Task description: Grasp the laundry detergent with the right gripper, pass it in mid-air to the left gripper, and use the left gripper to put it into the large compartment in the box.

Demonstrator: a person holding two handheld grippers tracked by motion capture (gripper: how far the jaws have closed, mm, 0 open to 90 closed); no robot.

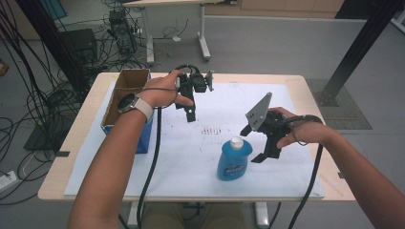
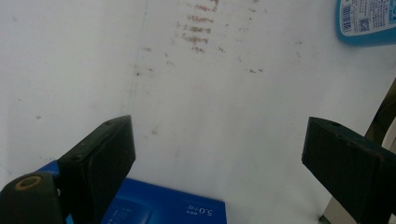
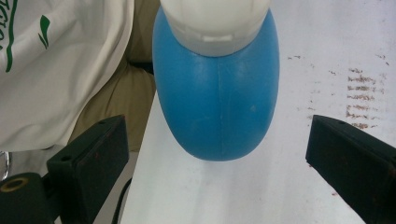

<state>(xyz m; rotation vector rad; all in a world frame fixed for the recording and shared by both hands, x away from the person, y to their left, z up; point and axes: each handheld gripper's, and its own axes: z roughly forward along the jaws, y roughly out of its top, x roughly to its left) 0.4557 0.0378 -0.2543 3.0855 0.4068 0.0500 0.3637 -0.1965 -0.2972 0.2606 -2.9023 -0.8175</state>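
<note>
Nearest on the table [image 1: 86, 186], a blue bottle [image 1: 234, 161] stands upright on white paper [image 1: 191, 157]. Just right of it hovers the right tool [image 1: 261, 143], jaws apart, empty. Farther left, the left tool [image 1: 190, 113] hangs beside a cardboard box [image 1: 125, 88], jaws apart, empty.

Blue plastic bottle [image 1: 234, 161], white flip cap, label on its front, standing upright on white paper sheet [image 1: 191, 162] near the table's front edge, just beside right gripper [image 1: 255, 143], untouched, cap closed.
</note>
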